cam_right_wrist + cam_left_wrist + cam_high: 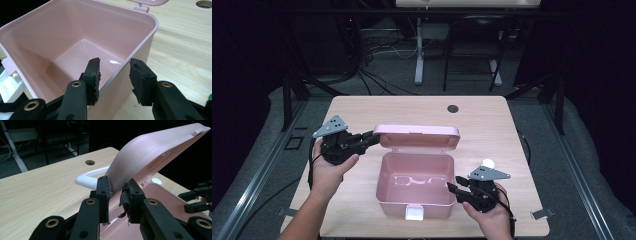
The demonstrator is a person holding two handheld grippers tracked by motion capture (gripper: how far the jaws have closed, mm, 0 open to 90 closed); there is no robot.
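The pink plastic box (416,186) stands near the middle of the bench (492,125), closer to its near edge, with its white latch (414,213) facing the person. Its hinged lid (417,136) is raised and leans back toward the far edge.

The left gripper (373,137) has the lid's left edge between its jaws; in the left gripper view the pads (106,188) sit close on either side of the thin pink rim, and it looks like a light pinch. The right gripper (452,187) straddles the box's right wall near the front right corner, one jaw inside, one outside, with visible gaps to the wall in the right gripper view, so it is not clamped.

To work the lid well, I would have the right gripper close on the wall or press it down so the light box cannot slide or tip, then swing the lid in an arc about its hinge rather than pulling straight. The pinch sits near the lid's corner, so twisting is a risk; keep the wrist following the arc.

Behind the lid the bench is bare up to a round cable hole (453,108) by the far edge. A small white round thing (488,163) lies just beyond the right gripper. The left side of the bench gives the left hand (328,170) free space.
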